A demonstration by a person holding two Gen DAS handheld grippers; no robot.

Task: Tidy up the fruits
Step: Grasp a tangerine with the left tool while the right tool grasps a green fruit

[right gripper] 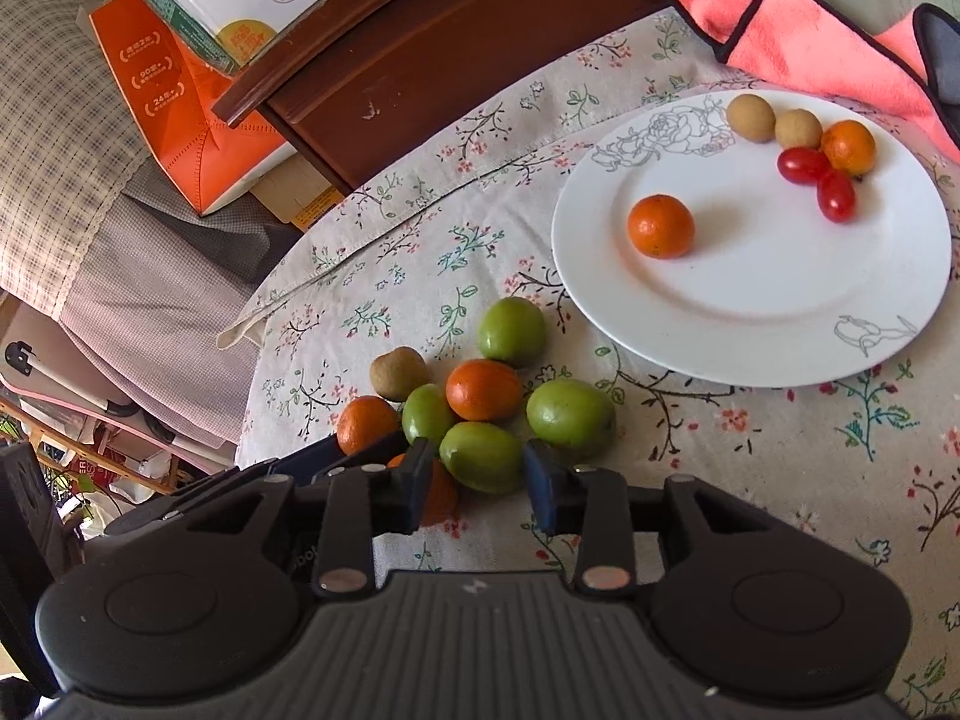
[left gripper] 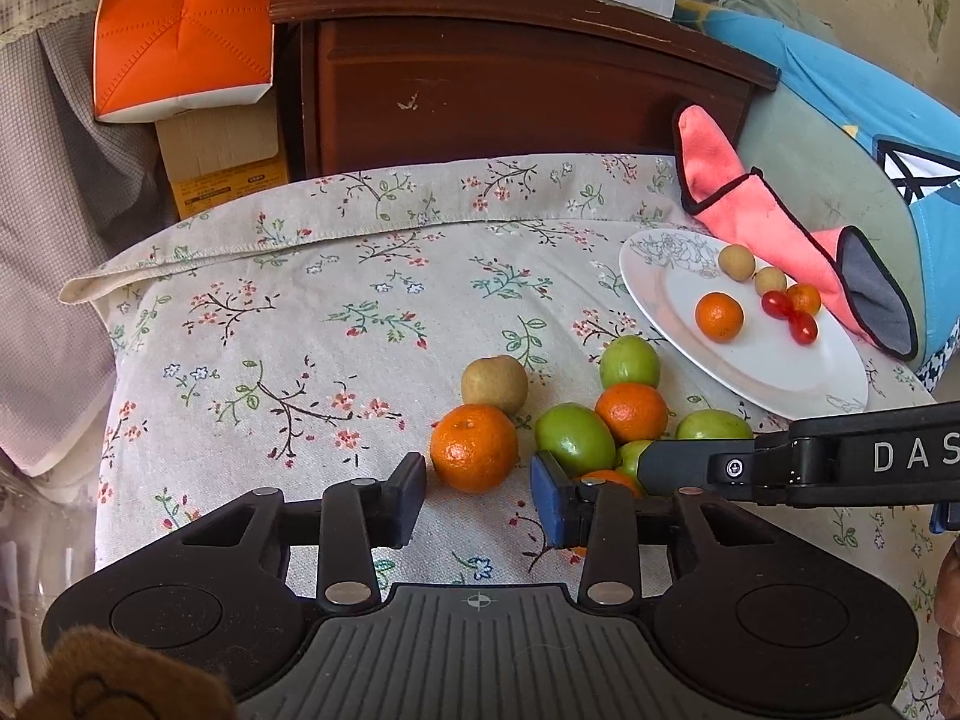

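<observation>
A pile of loose fruit lies on the floral tablecloth: green fruits, small oranges and a brown fruit (left gripper: 494, 384). My left gripper (left gripper: 479, 495) is open, its jaws either side of an orange (left gripper: 474, 447) just ahead of them. My right gripper (right gripper: 479, 483) is open, its jaws flanking a green fruit (right gripper: 480, 456). A white plate (right gripper: 750, 312) to the right holds an orange (right gripper: 660, 225), two brown fruits, two cherry tomatoes and a small orange. The plate also shows in the left wrist view (left gripper: 756, 360).
A pink cloth (left gripper: 774, 222) lies behind the plate. A dark wooden cabinet (left gripper: 510, 90) stands behind the table, with an orange box (left gripper: 180, 30) to its left and a carton on top. The tablecloth's folded edge (left gripper: 240, 252) runs along the far side.
</observation>
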